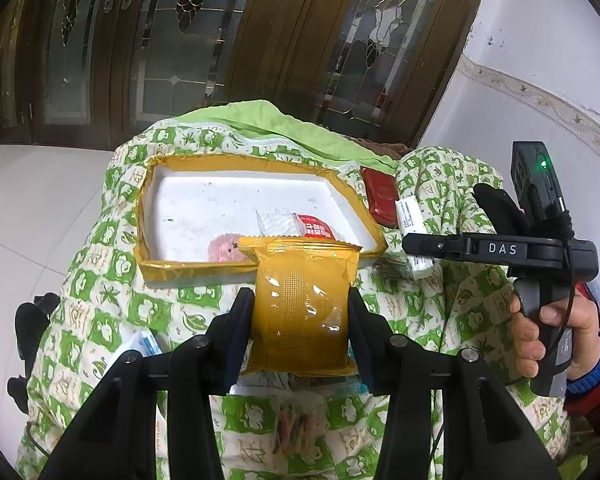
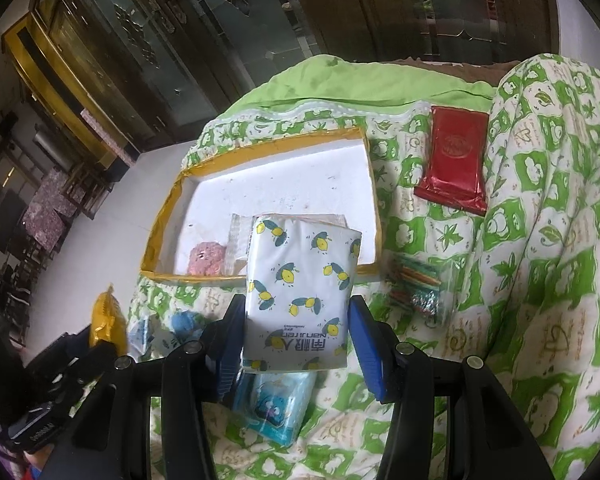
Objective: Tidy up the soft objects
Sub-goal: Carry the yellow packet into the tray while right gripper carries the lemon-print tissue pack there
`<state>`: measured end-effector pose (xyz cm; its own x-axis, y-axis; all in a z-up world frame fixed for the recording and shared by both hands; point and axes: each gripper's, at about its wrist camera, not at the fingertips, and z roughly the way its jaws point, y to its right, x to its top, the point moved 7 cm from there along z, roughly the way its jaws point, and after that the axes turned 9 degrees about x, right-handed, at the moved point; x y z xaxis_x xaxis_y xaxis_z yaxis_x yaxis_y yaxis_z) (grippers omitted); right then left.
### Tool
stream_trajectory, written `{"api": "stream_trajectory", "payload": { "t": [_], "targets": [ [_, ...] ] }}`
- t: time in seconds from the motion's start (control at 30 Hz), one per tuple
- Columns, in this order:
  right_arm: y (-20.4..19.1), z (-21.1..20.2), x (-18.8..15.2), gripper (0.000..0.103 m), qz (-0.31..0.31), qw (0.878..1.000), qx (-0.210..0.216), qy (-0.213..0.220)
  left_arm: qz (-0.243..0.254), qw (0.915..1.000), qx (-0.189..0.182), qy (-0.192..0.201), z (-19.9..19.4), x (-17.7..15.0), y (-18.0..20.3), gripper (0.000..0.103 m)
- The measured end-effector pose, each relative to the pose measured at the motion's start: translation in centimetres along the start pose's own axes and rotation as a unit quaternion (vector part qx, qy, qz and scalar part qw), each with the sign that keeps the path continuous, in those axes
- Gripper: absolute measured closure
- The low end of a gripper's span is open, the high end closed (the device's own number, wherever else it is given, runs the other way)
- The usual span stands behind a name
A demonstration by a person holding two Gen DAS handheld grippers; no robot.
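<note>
Grippers in the near field are each clamping one packet above a green-and-white quilt (image 2: 540,280). Left gripper (image 1: 300,312) is pressing both pads against the sides of a yellow packet (image 1: 302,304), which is standing upright between the fingers, its top seal overlapping the near rim of the tray in the left wrist view. Right gripper (image 2: 298,320) is gripping a white tissue pack printed with lemons (image 2: 300,288) in the same way; a person's hand (image 1: 548,332) is holding this tool by its handle at the right. Below the right gripper a blue packet (image 2: 272,404) is lying on the quilt, and to its right a clear bag of coloured sticks (image 2: 420,284) is resting just beside the tray's near right corner. Farther on, a shallow white tray with a yellow rim (image 2: 172,216) is sitting on the quilt, holding a pink round item (image 2: 206,262) and a red-and-white sachet (image 1: 314,226) near its front edge, while most of its floor is lying bare. To the right of the tray's far corner a red packet (image 2: 456,160) is lying flat. Beyond the quilt's left edge pale floor (image 1: 40,200) is opening out toward glazed wooden doors (image 1: 180,40).
</note>
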<state>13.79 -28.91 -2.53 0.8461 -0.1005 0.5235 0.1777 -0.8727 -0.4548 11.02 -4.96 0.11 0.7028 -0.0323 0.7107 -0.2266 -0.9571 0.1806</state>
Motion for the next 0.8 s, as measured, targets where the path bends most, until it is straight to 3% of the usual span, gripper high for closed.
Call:
{"api": "stream_trajectory", "payload": {
  "t": [0.5,0.8],
  "targets": [
    [3.9,0.0,6.3,0.048,0.021,0.999,-0.036,0.022,-0.001,0.9999,0.015,-0.004,3.0,3.6,-1.5,0.058],
    [3.4,3.7,8.1,0.048,0.018,1.0,-0.023,-0.005,-0.02,0.9991,0.036,-0.015,6.1,6.8,-4.2,0.058]
  ]
}}
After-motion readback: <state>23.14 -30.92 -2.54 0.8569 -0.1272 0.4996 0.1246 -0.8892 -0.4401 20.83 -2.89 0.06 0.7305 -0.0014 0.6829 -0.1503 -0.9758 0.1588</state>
